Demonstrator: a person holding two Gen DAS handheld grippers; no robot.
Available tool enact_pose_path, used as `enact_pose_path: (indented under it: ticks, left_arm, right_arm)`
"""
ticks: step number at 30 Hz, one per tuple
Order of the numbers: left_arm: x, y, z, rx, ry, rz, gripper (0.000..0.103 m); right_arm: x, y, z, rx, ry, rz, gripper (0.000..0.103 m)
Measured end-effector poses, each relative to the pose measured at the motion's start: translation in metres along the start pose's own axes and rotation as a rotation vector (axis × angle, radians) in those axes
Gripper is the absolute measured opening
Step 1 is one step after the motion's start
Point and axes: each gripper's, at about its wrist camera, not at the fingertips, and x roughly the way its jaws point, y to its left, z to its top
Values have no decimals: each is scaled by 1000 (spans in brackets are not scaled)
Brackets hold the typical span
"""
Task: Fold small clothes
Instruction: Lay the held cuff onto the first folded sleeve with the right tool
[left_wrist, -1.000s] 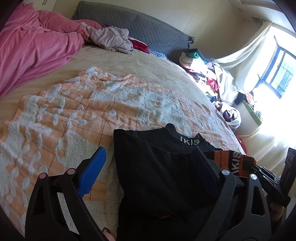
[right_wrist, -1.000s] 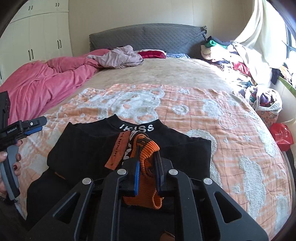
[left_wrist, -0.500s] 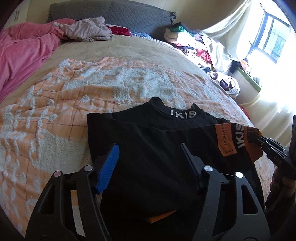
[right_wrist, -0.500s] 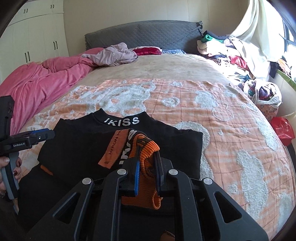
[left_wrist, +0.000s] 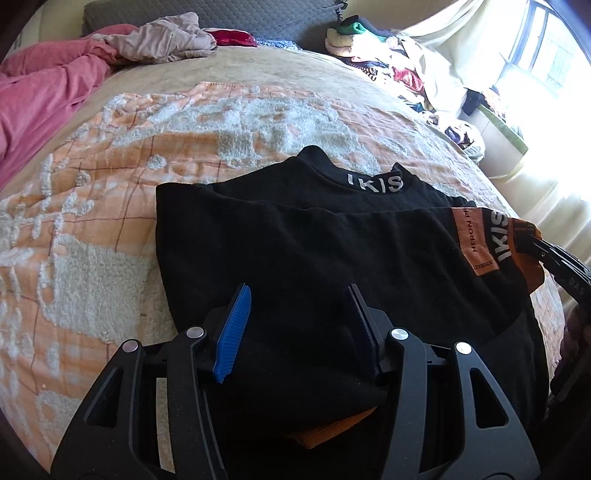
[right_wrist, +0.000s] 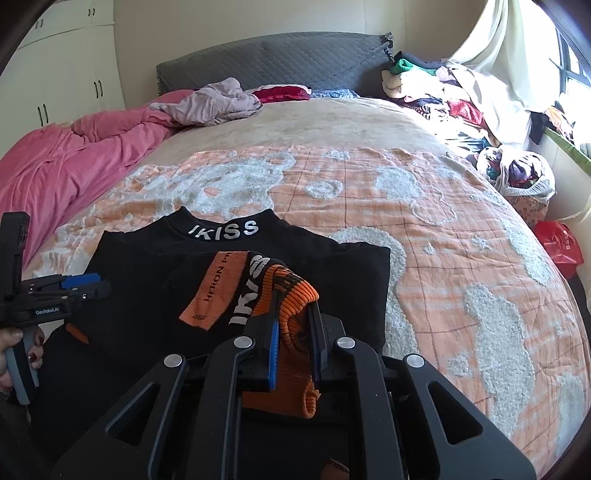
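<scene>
Our right tool (right_wrist: 293, 325) is squeezed tight on the orange cuff (right_wrist: 295, 295) of the black top (right_wrist: 155, 280). The cuff bunches up between the two pads, so we have a good hold of the sleeve end. Our left tool (left_wrist: 299, 317) is about half open and its jaws are closing. Black cloth lies between its pads, low on the top near the closest edge, but we cannot tell if the pads press on it yet.

The black top lies on the orange and white blanket (right_wrist: 424, 229) on the bed, with its collar (left_wrist: 373, 182) pointing away from us. One sleeve is pulled across the chest, and the orange cuff hangs from the right tool above it.

We think the step now is to fold the sleeve in and pinch the lower part for the next fold. To do it well, we should let the left tool close on just the layers we want, not a big lump. The right tool should lay the cuff down flat before it lets go, so the sleeve does not twist. Both sides should stay even, so the fold comes out straight.

Both tools point down at a slant toward the bed. In the right view, a hand (right_wrist: 16, 350) holds the left tool by its handle, low at the left side of the top.
</scene>
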Motion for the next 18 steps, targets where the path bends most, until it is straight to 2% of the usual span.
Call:
enact_pose_path:
  ticks: [6,11,15,18]
  left_arm:
    - [0,-3,-1,4,2,4,45]
    - [-8,-6,1,5,-18,-2,45]
    - [-21,-19,5,47,-51,6,45]
    - [-22,-29,4,82,-45,-3,45]
  right_arm:
    - [5,1,-4,-13,14,-48,13]
    - [9,-4,-8,-2,46,-105,23]
    - [1,-4,-7,1,18,-89,23]
    - [-3,10,-7,-39,10,-50,24]
